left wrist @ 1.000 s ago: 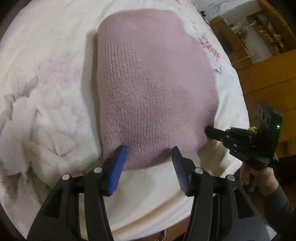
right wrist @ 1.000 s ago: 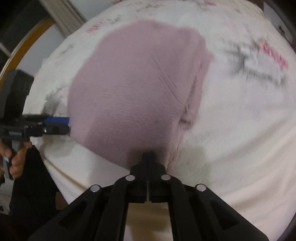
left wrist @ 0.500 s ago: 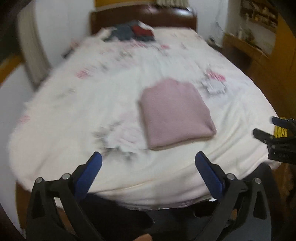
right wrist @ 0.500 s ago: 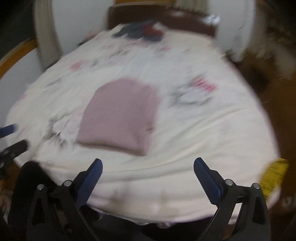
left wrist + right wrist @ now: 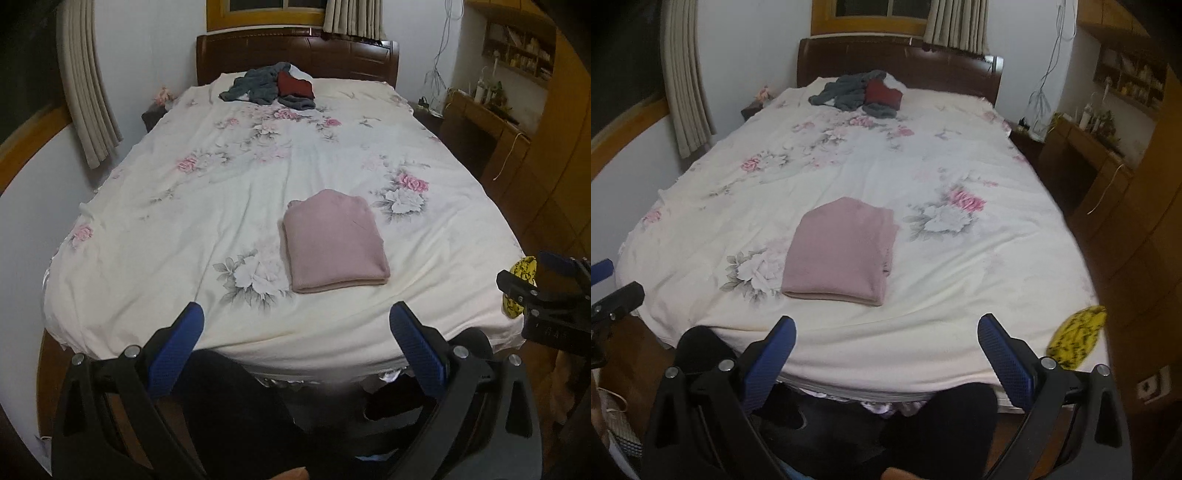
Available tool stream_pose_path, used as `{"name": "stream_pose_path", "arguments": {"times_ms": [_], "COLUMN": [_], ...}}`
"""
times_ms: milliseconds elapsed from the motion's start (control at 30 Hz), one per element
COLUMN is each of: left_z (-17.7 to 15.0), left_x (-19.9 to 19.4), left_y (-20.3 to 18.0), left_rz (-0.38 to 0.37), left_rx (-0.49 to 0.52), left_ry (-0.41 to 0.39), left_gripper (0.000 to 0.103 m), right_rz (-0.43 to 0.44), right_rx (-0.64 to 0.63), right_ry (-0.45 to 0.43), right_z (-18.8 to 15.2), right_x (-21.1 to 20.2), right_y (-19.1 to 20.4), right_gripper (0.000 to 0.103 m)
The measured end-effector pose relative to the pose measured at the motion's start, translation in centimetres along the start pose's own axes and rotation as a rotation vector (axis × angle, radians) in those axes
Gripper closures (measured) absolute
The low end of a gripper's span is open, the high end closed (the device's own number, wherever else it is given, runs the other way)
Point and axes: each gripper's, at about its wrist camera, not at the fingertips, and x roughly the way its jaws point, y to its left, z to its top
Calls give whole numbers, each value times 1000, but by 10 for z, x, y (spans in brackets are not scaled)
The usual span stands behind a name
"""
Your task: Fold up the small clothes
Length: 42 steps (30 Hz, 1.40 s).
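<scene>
Clearly one fold was done: pink garment lay folded near the bed's foot edge, both claws wide, empty; heaped clothes at the headboard edge probably came next.

Folded pink sweater lies flat on floral bed (tongs spread wide).

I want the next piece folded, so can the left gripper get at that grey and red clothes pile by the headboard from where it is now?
Probably not: the left gripper hangs open off the foot of the bed, with the clothes pile at the far end.
</scene>
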Motion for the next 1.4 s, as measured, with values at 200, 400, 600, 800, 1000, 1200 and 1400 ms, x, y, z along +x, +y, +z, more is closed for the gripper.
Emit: {"name": "stream_pose_path", "arguments": {"times_ms": [200, 400, 600, 800, 1000, 1200, 1400], "left_z": [-14, -18, -16, -15, -14, -13, -13], "left_x": [3, 11, 13, 15, 16, 16, 15], "left_y": [-12, -12, -13, -12, -11, -11, -11], "left_rz": [-23, -33, -28, -25, -21, -24, -25], "left_rx": [8, -15, -13, -11, -14, -16, -17], "left_ry": [43, 71, 72, 74, 72, 68, 65], "left_gripper": [3, 3, 3, 3, 3, 3, 3], "right_rz": [-24, -25, -12, -8, -6, -3, -3], "right_rx": [25, 23, 18, 15, 12, 11, 10], "right_ry": [-26, -18, -13, -11, -9, -7, -14], "right_z": [-5, -10, -9, -7, -6, -6, -5], "right_x": [-16, -14, -9, -6, -5, -4, -5], "right_y": [-1, -2, 2, 4, 4, 3, 4], "right_gripper": [4, 4, 4, 4, 4, 4, 4]}}
